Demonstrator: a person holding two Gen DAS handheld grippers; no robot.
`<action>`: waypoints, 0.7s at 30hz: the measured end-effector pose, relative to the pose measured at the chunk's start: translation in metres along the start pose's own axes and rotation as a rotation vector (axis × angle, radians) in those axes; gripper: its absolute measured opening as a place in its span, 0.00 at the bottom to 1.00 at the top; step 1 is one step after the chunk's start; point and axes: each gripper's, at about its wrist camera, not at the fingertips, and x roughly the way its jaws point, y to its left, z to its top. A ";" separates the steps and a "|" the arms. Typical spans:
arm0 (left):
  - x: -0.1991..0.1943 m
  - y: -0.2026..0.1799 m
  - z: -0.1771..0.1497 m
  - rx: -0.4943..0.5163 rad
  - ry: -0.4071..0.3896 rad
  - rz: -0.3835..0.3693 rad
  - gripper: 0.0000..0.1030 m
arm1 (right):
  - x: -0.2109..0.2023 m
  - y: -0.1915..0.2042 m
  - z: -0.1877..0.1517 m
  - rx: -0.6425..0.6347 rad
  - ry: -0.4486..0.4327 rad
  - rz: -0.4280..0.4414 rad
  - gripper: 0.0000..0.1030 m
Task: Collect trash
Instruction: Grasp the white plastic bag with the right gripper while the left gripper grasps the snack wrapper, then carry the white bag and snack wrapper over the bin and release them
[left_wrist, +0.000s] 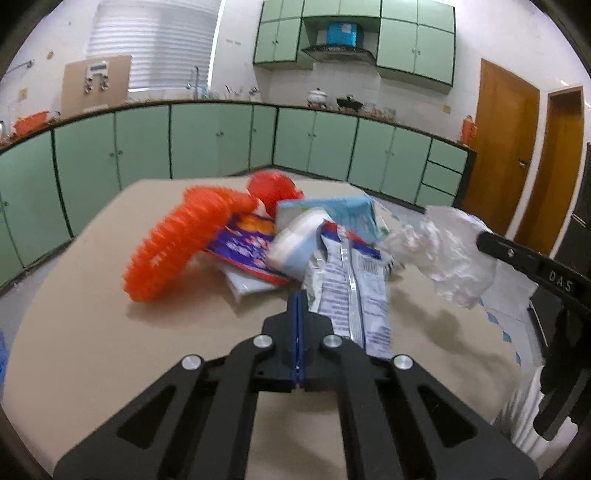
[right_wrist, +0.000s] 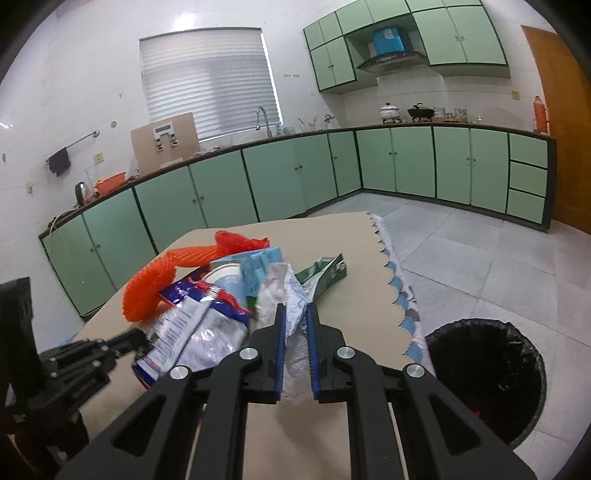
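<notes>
My left gripper (left_wrist: 300, 295) is shut, its blue pads pressed together on the left edge of a silver and blue snack wrapper (left_wrist: 351, 291), which runs along its right finger. In the right wrist view the left gripper (right_wrist: 137, 338) meets that wrapper (right_wrist: 192, 328) at its edge. My right gripper (right_wrist: 295, 308) is shut on a crumpled white plastic bag (right_wrist: 291, 347), held above the table; the left wrist view has the bag (left_wrist: 450, 258) hanging from the right gripper (left_wrist: 482, 238). Behind lie an orange foam net (left_wrist: 173, 251), a purple snack bag (left_wrist: 243, 245), a white cup (left_wrist: 295, 243) and a blue carton (left_wrist: 332, 210).
The pile sits on a beige table (left_wrist: 92, 314) with a scalloped cloth edge (right_wrist: 402, 314) on the right. A black-lined trash bin (right_wrist: 487, 373) stands on the tiled floor just right of the table. A green carton (right_wrist: 328, 273) lies behind the bag. Green kitchen cabinets line the far walls.
</notes>
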 end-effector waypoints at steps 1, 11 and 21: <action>-0.003 0.000 0.003 0.001 -0.010 0.005 0.00 | -0.002 -0.002 0.002 0.004 -0.004 -0.003 0.11; -0.023 -0.016 0.029 0.024 -0.084 -0.022 0.00 | -0.028 -0.010 0.023 -0.002 -0.063 -0.040 0.11; -0.031 -0.044 0.056 0.047 -0.151 -0.067 0.00 | -0.048 -0.019 0.038 0.006 -0.107 -0.071 0.11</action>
